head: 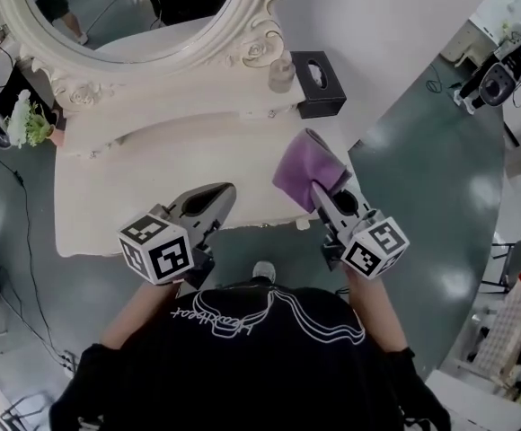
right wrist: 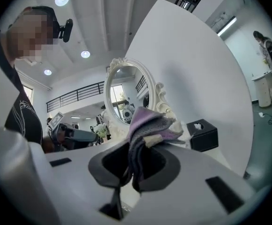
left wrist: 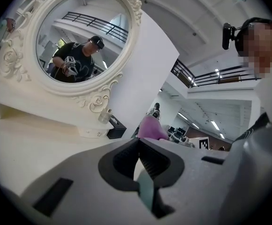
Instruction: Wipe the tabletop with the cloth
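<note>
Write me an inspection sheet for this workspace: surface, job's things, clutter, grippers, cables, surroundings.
Surface: white tabletop, its front part bare.
Job's things: purple cloth, bunched over the table's right front corner.
Clutter: black tissue box and small clear bottle by the oval mirror; flowers at the left end.
Grippers: left gripper jaws together, empty; right gripper clamped on the cloth.
Cables: black cable on the floor at left.
Surroundings: grey-green floor, white wall behind.
</note>
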`<state>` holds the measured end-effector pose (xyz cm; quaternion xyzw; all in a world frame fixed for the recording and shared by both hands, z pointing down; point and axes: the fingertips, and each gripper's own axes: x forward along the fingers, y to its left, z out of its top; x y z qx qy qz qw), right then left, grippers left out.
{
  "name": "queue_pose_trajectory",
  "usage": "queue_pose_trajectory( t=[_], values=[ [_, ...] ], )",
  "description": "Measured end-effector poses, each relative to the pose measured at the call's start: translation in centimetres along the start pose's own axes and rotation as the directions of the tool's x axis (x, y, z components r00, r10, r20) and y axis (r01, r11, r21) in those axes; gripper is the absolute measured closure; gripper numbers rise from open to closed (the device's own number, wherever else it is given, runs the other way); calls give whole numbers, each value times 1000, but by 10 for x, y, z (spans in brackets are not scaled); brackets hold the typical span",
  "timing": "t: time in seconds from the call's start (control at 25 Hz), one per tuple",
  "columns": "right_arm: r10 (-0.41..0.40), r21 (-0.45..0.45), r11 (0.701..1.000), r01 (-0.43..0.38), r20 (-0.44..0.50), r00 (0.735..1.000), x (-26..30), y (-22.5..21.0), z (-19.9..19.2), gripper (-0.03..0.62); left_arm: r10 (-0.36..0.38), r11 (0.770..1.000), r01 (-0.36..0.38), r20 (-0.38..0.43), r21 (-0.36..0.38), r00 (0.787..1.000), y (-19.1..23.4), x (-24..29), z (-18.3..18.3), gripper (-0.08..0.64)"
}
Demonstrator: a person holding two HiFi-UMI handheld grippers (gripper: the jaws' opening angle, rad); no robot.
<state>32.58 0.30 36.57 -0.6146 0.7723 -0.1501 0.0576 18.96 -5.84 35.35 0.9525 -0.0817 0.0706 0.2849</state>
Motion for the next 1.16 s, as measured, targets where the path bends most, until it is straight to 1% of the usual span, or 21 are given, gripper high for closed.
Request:
queue_pose_trajectory(
  t=[0.12, 0.32, 0.48, 0.72, 1.16],
  values=[
    [44, 12, 999, -44, 5, 999, 9, 26, -3, 545, 0, 1000, 0, 21, 11, 1000, -1, -20, 2, 555],
    [71, -17, 997, -71, 14, 997, 18, 61, -2, 545, 16, 999, -17, 50, 29, 999, -1, -50, 4, 556],
    [95, -24, 995, -95, 13, 995, 21, 80, -3, 545, 31, 999, -33, 62, 29, 998, -1, -67, 5, 556],
    [92, -32, 995, -92, 13, 996, 21, 93, -5, 545, 47, 998, -49, 67, 25, 997, 0, -81, 2, 555],
    [77, -37, 996, -77, 18, 997, 17, 108, -5, 545, 42, 999, -44, 76, 24, 996, 1, -98, 1, 555]
  ],
)
